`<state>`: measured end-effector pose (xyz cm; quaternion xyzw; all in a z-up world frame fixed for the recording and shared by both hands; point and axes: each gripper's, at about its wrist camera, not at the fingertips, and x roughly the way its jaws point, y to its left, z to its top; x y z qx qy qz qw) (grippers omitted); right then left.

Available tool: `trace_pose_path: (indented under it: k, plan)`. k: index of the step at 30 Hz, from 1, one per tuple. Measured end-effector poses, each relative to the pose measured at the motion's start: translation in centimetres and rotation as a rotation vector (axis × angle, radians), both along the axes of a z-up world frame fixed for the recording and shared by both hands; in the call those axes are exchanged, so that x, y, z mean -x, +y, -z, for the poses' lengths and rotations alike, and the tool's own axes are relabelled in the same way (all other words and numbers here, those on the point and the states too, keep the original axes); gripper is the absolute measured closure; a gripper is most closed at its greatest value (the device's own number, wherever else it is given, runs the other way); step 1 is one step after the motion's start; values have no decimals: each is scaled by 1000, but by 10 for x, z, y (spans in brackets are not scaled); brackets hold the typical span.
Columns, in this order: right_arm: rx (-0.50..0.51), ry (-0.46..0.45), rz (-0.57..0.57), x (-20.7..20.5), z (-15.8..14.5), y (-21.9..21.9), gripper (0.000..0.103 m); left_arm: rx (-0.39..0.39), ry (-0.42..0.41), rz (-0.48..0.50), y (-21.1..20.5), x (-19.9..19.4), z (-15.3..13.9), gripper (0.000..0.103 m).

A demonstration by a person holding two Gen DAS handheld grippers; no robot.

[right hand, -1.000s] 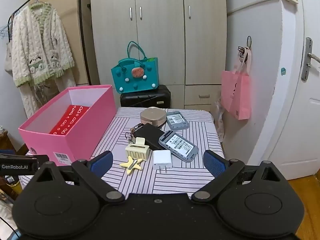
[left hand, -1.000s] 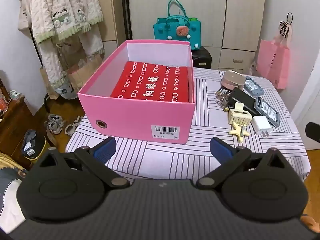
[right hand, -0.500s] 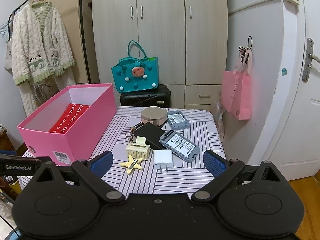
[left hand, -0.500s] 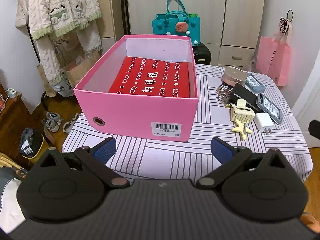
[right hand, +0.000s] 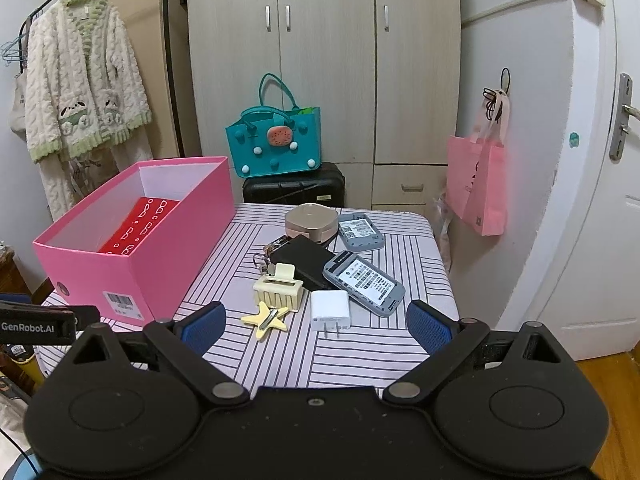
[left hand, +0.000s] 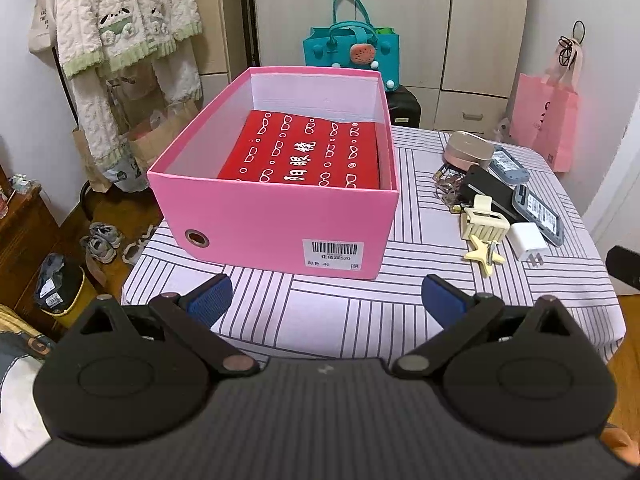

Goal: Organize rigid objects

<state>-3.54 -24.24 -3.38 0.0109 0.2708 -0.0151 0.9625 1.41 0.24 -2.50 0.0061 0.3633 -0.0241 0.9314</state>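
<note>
An open pink box [left hand: 276, 220] [right hand: 160, 256] holding a red case [left hand: 304, 156] stands on the left of the striped table [left hand: 340, 304]. To its right lies a cluster: a white charger [right hand: 330, 309] [left hand: 528, 240], a cream hair claw [right hand: 279, 289] [left hand: 482, 226], a yellow star clip [right hand: 267, 318] [left hand: 483, 255], a black device [right hand: 306, 260], two grey devices [right hand: 364, 282] [right hand: 360, 232], a round tan case [right hand: 311, 221] and keys [right hand: 264, 258]. My left gripper [left hand: 325, 300] hangs open before the box's front. My right gripper [right hand: 316, 326] hangs open just short of the charger and star clip.
A teal bag [right hand: 276, 144] sits on a black suitcase [right hand: 294, 186] behind the table, in front of wardrobes. A pink bag [right hand: 478, 184] hangs at the right near a door. Clothes [right hand: 84, 96] hang at the left. Shoes [left hand: 104, 240] lie on the floor.
The left gripper's view has drawn back and risen slightly, so the box sits a little farther off. The right gripper's view has barely shifted. Both grippers stayed open.
</note>
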Motion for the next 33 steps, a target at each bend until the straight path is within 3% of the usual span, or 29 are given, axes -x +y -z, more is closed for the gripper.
trace_pose_path:
  k: [21, 33]
  plan:
    - [45, -26, -29, 1, 6, 5, 4, -6, -13, 4, 3, 0, 5, 1]
    - [33, -69, -33, 7, 9, -1, 4, -12, -108, 20, -6, 14, 0, 1]
